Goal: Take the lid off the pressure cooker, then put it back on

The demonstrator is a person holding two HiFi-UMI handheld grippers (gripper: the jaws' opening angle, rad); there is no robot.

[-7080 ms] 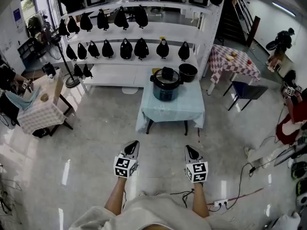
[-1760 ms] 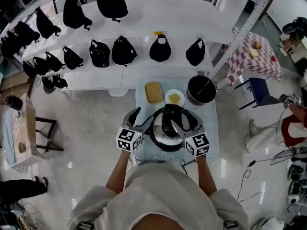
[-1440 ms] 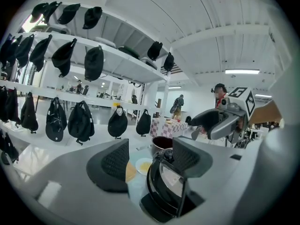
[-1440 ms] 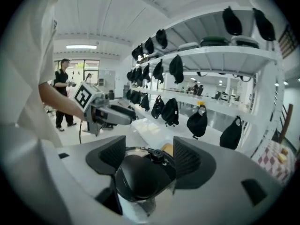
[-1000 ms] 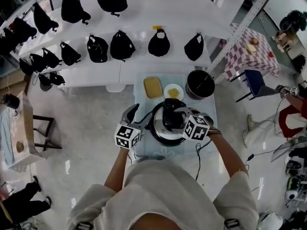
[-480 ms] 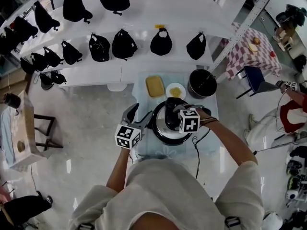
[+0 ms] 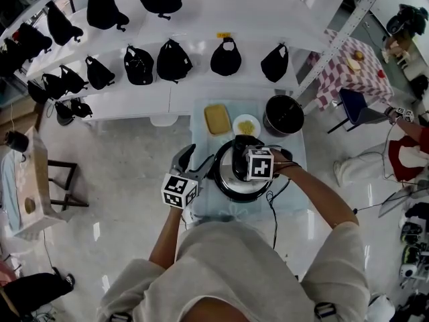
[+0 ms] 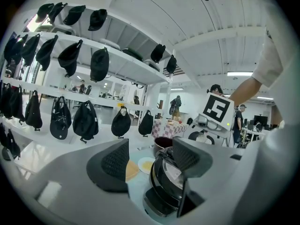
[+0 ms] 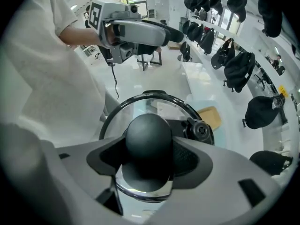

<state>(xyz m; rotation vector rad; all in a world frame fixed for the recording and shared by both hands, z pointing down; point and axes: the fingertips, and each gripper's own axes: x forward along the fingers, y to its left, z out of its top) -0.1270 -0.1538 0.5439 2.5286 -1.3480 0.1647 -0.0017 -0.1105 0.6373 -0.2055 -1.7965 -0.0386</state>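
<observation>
The black pressure cooker (image 7: 236, 184) stands on a small table with a pale blue cloth (image 7: 293, 180). Its glass lid (image 9: 140, 108) sits on the pot, with a round black knob (image 9: 149, 134) in the middle. My right gripper (image 7: 242, 159) reaches over the lid from the right, and its jaws are shut on the knob, one pad on each side (image 9: 149, 159). My left gripper (image 7: 192, 164) hangs open just left of the cooker (image 8: 164, 186) with nothing between its fingers (image 8: 149, 161).
Behind the cooker on the same table are a black pot (image 7: 283, 115), a white plate of food (image 7: 247, 125) and a yellow tray (image 7: 216, 119). White shelves with several black bags (image 7: 174, 62) rise beyond. A checked table (image 7: 350, 72) and a blue chair (image 7: 354, 103) stand at the right.
My right gripper swung in from the cooker's right side, over the lid, and closed round the knob. The left gripper has stayed at the cooker's left, open.
</observation>
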